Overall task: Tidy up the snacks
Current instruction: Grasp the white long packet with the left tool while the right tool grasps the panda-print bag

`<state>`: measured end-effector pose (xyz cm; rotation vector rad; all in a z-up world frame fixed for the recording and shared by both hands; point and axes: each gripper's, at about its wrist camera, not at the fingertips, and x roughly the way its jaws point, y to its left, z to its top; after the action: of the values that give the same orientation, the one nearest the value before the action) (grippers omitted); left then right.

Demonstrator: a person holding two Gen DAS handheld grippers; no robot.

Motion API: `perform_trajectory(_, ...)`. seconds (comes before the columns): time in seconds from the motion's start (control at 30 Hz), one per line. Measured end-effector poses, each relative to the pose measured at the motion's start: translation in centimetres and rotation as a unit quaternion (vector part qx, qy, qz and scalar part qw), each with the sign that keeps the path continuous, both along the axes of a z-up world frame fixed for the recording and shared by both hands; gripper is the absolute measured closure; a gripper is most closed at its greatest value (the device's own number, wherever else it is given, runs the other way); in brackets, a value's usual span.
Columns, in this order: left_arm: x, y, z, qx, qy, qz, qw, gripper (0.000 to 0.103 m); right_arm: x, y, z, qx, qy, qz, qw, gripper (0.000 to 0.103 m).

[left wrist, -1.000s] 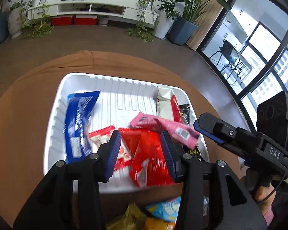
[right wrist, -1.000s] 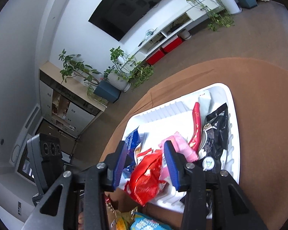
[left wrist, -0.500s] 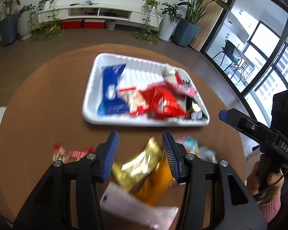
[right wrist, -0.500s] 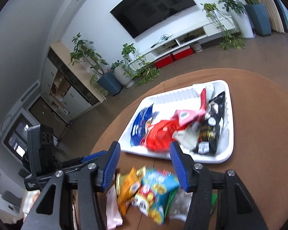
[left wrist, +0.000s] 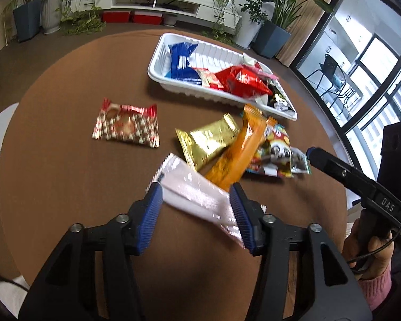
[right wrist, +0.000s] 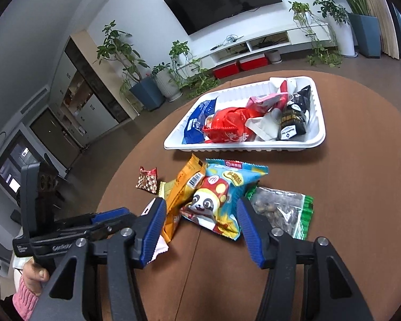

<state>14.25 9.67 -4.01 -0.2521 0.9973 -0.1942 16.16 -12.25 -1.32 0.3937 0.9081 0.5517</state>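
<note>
A white tray [left wrist: 222, 99] [right wrist: 243, 148] with several snack packets stands at the far side of the round brown table. Loose packets lie nearer: a red-and-gold checkered one [left wrist: 125, 125], a gold one [left wrist: 208, 139], an orange one [left wrist: 240, 155], a panda-print one [right wrist: 219, 200] and a bag of nuts [right wrist: 280, 211]. My left gripper [left wrist: 197, 214] hangs over a white-silver packet [left wrist: 189, 187], which lies between its opening jaws, not gripped. My right gripper [right wrist: 200, 227] stands open just before the panda-print packet, nothing gripped.
A white stool [left wrist: 0, 128] stands off the table's left edge. The brown table [right wrist: 347, 187] has bare room to the right of the pile. Potted plants and a low TV shelf stand far behind.
Both grippers drew back from over the tray to the loose pile at the near side of the table. Both sets of jaws stand wider than a second ago.
</note>
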Motion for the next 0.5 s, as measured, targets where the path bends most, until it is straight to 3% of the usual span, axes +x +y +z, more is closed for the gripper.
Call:
perform_trajectory(0.27,-0.1,-1.4,-0.8,-0.014,0.025,0.014,0.9995,0.047,-0.7,0.4,-0.4,-0.013,-0.007,0.000,1.000,0.044)
perform_trajectory(0.5,0.7,-2.4,-1.0,0.013,0.040,0.023,0.9989,0.046,-0.7,0.8,-0.4,-0.019,-0.010,0.003,1.000,0.043)
